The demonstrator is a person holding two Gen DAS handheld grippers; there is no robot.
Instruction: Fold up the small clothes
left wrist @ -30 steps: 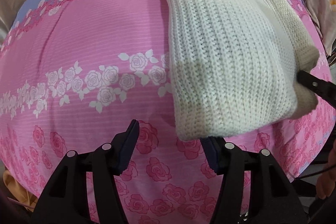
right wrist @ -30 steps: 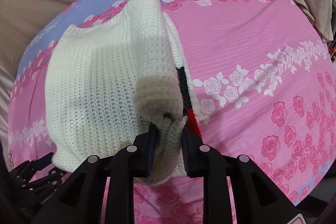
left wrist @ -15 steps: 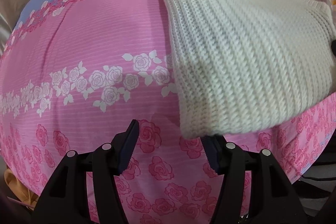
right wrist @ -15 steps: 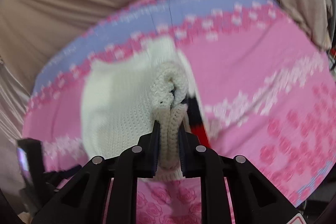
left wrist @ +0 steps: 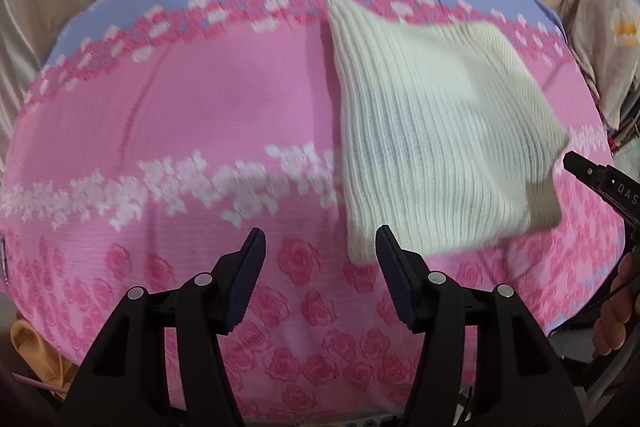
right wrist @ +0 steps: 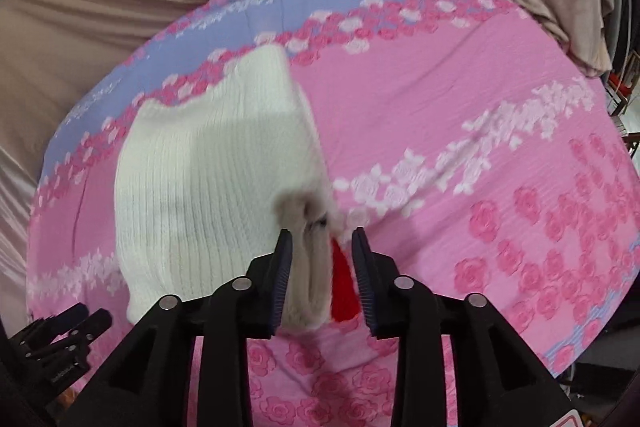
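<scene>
Folded white knit sweater on rose-print sheet.
L gripper spread wide, holding nothing; R gripper spread too, sweater edge lying loose btwn its jaws.

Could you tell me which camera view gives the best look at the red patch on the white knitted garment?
The right wrist view: the red patch shows at the near edge of the white knitted garment, between the open fingers of the right hand-held gripper. The left wrist view shows only the garment's folded ribbed top; no red is visible.
</scene>
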